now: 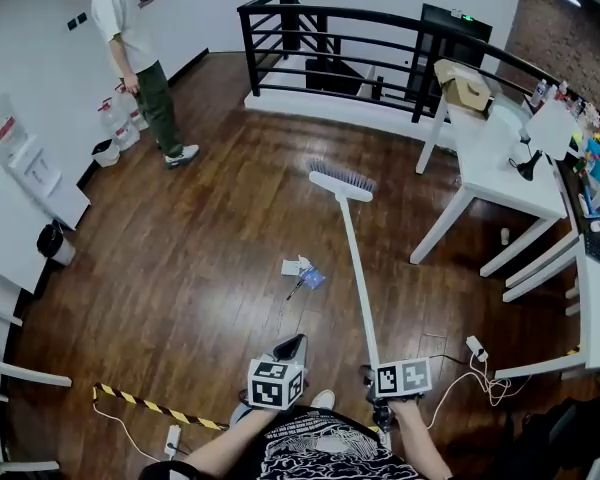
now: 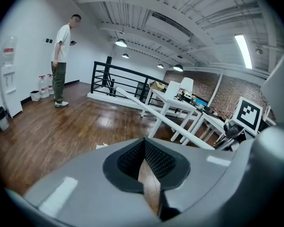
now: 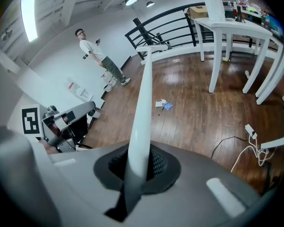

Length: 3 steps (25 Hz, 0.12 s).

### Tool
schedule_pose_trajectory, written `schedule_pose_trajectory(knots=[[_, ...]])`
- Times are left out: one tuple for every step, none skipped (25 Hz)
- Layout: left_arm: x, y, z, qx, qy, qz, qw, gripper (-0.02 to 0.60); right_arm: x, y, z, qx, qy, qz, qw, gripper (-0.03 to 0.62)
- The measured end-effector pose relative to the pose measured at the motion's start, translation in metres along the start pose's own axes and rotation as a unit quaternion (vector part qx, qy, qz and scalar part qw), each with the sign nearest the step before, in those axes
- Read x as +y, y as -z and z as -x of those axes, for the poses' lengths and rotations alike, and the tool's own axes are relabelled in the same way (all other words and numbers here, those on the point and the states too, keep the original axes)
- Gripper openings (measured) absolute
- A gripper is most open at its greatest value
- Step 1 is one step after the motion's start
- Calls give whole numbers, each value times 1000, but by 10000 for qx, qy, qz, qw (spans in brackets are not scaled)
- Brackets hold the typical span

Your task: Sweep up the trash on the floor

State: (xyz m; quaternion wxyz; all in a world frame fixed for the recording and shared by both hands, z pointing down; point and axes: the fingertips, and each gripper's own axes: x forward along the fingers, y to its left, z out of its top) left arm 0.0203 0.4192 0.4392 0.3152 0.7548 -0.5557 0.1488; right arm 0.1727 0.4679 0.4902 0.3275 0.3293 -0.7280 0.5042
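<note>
While the right gripper [image 1: 378, 376] is clamped on the near end of the broom handle [image 1: 357, 273], the pole runs out ahead and away from the person, so the broom head [image 1: 342, 181] sits on the far side of the trash [image 1: 302, 271]. That reach looks deliberate: with the bristles beyond the litter, a pull back along the boards would drag it in. Whether the bristles press on the floor [image 1: 200, 258] or hang just above it cannot be told.

The trash is a small cluster of paper scraps, one of them blue, lying on the wood just left of the handle, between the head and the person's feet. In the right gripper view the handle fills the gap between the jaws, which grip it on both sides.

The left gripper [image 1: 291, 345] hangs low beside the right one, its jaws drawn together on nothing — only a sliver of floor shows between them. It seems to be idle, perhaps kept free to steady the pole.

A person [image 1: 132, 40] stands well apart by the wall.
</note>
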Motion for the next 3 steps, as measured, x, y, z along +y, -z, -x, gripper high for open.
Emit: schedule_pose_trajectory(knots=[[3, -3, 0, -31, -11, -10, 10000, 5, 3, -3, -2, -9, -24, 36, 10000, 0], [6, -7, 1, -68, -30, -21, 10000, 5, 7, -7, -5, -24, -54, 77, 10000, 0], [10, -11, 1, -107, -51, -31, 9999, 5, 10, -11, -7, -40, -86, 121, 9999, 0]])
